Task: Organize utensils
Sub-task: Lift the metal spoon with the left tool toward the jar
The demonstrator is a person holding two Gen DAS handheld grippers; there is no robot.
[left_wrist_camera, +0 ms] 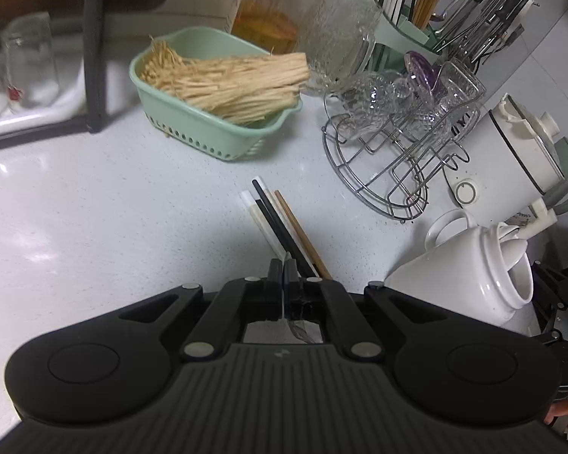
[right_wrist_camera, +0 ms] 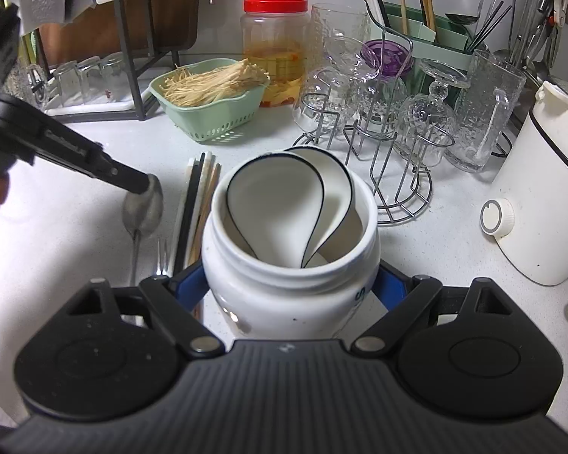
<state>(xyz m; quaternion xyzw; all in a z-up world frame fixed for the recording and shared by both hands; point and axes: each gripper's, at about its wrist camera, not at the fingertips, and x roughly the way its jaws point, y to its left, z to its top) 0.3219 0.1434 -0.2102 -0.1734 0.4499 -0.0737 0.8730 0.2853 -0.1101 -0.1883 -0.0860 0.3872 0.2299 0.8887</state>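
Observation:
My left gripper (left_wrist_camera: 284,265) is shut on the bowl of a metal spoon (right_wrist_camera: 144,208); in the right wrist view its tip (right_wrist_camera: 142,187) pinches the bowl's far end and the handle trails toward me. A sliver of the spoon (left_wrist_camera: 298,330) shows between the pads. Several loose chopsticks (left_wrist_camera: 284,227) (right_wrist_camera: 198,204) lie on the white counter just right of it, beside a small fork (right_wrist_camera: 163,255). My right gripper (right_wrist_camera: 291,287) is shut on a white ceramic jar (right_wrist_camera: 291,295) (left_wrist_camera: 473,276), which holds two black-rimmed white spoons (right_wrist_camera: 276,204).
A green basket of enoki mushrooms (right_wrist_camera: 208,106) and a red-lidded jar (right_wrist_camera: 274,49) stand behind. A wire rack of glasses (right_wrist_camera: 378,132) and a green utensil holder (right_wrist_camera: 428,45) fill the back right. A white appliance (right_wrist_camera: 541,189) sits at the right edge.

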